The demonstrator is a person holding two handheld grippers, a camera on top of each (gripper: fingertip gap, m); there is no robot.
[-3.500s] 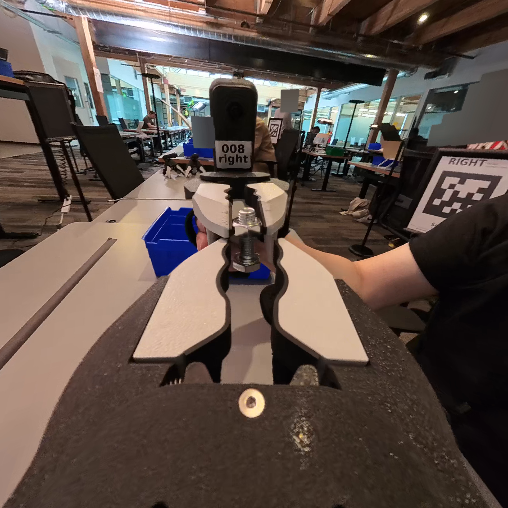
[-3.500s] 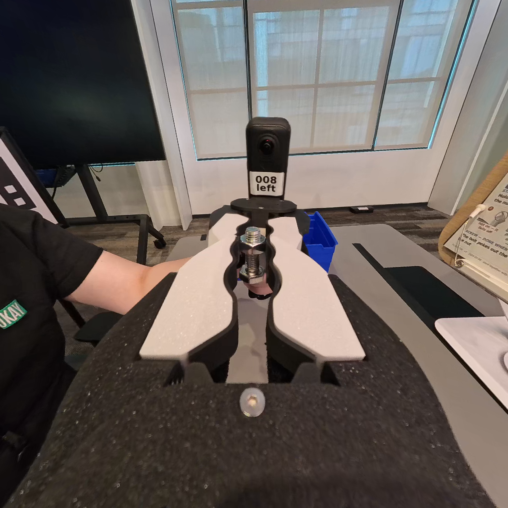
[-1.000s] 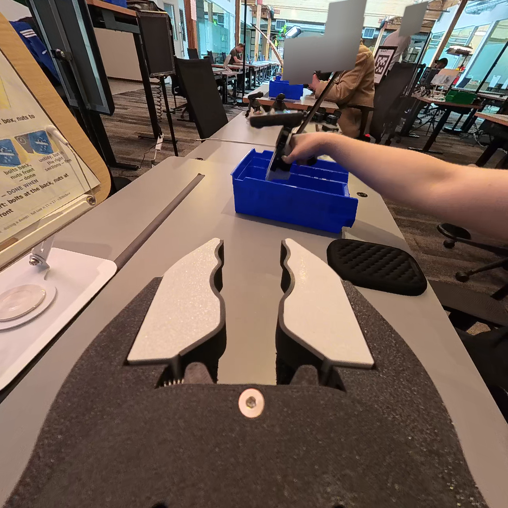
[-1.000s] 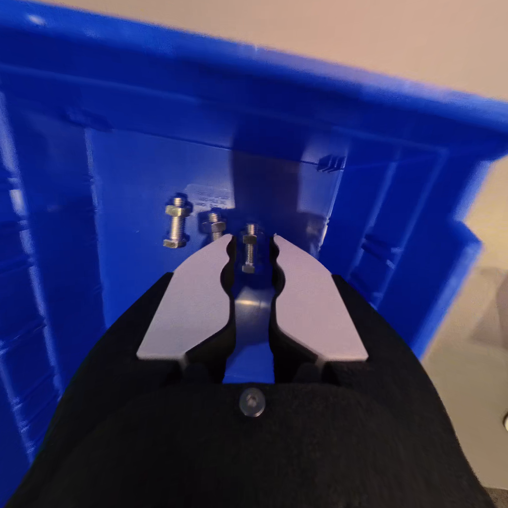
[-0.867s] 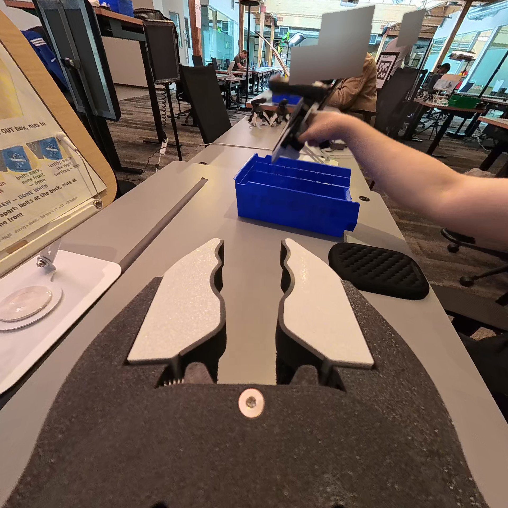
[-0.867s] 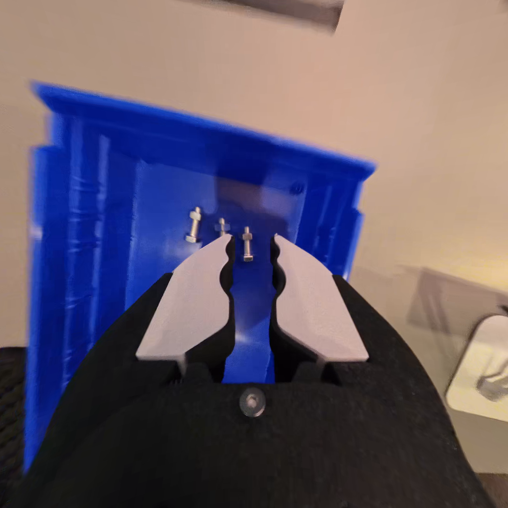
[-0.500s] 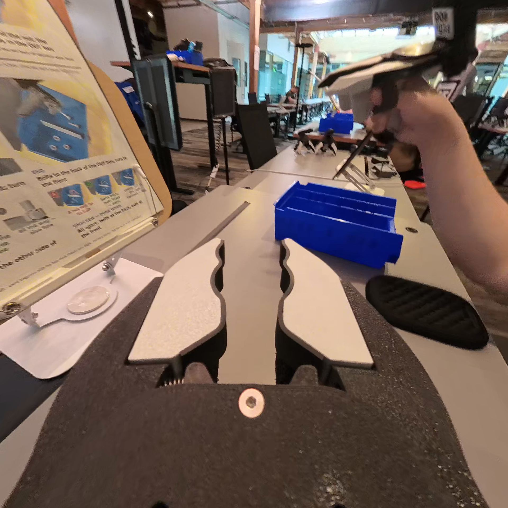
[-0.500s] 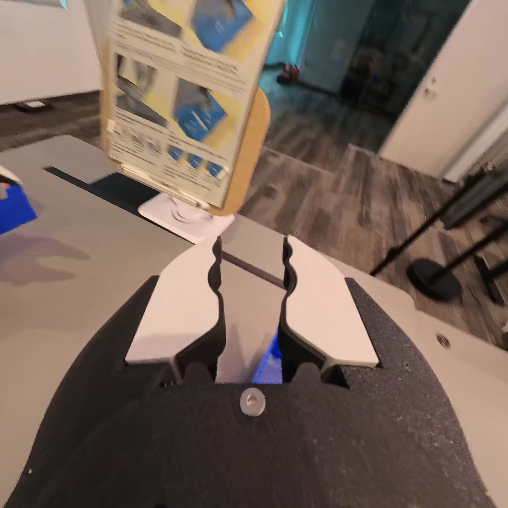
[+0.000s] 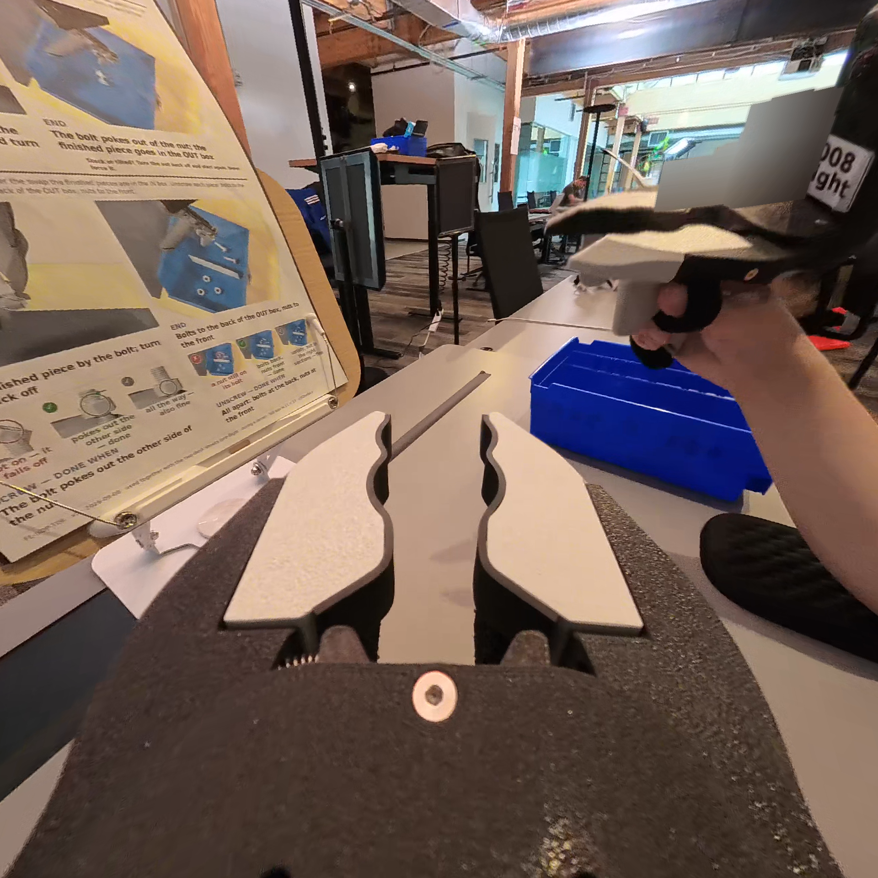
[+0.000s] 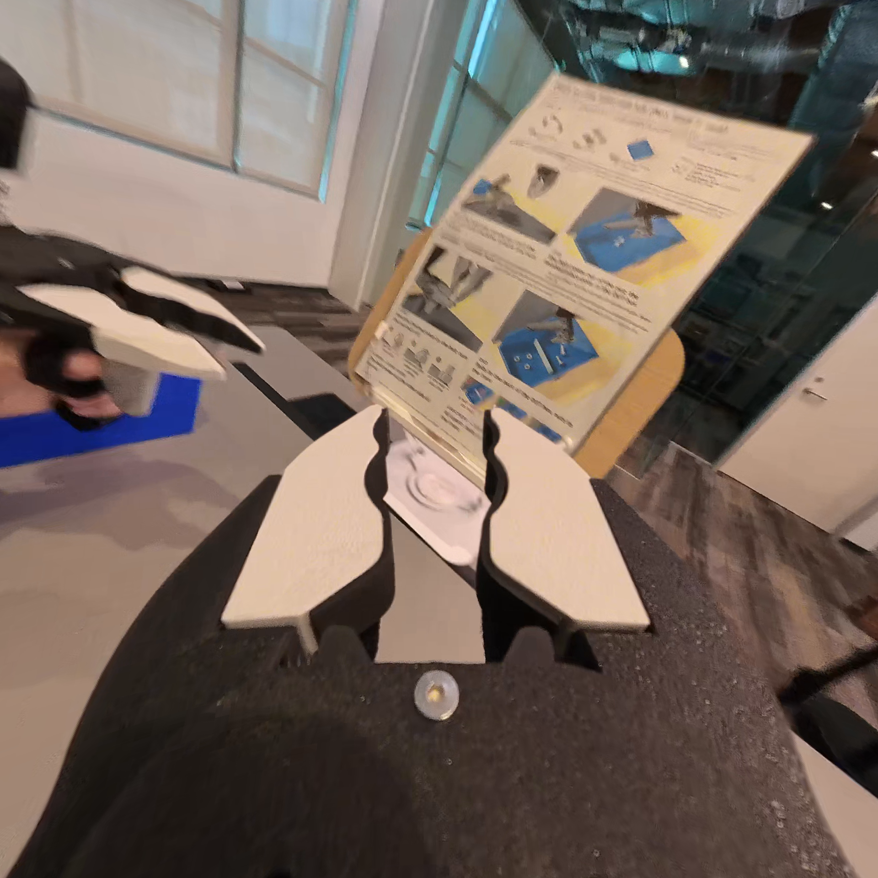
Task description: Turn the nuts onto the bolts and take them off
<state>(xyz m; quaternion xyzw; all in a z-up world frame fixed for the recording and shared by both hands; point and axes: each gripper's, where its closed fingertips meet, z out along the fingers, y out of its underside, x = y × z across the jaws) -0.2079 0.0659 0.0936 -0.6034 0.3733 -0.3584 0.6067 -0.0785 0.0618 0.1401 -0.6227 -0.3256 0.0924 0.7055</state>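
Observation:
No nut or bolt shows in either view. The blue bin point(image 9: 641, 427) stands on the grey table point(image 9: 427, 546); its inside is hidden. My left gripper point(image 9: 434, 427) is open and empty, held low over the table to the left of the bin. My right gripper point(image 10: 434, 423) is open and empty, pointing at the instruction board point(image 10: 570, 285). It shows in the left wrist view point(image 9: 565, 242), held in a hand above the bin. The left gripper shows blurred in the right wrist view point(image 10: 237, 356), with the bin point(image 10: 95, 432) behind it.
The instruction board point(image 9: 142, 285) stands on a white base point(image 9: 142, 575) at the table's left edge. A black padded mat point(image 9: 784, 570) lies to the right of the bin. A dark groove point(image 9: 437, 418) runs along the table. Chairs and desks stand beyond. Measured from the fingertips, the white base point(image 9: 142, 575) is 40 centimeters or so from the left gripper and 45 centimeters from the right. It is also in sight in the right wrist view point(image 10: 397, 455).
The right gripper let go of the bolt with its nut in the blue bin, rose out of the bin and swung toward the instruction board. The left gripper turned left toward the board.

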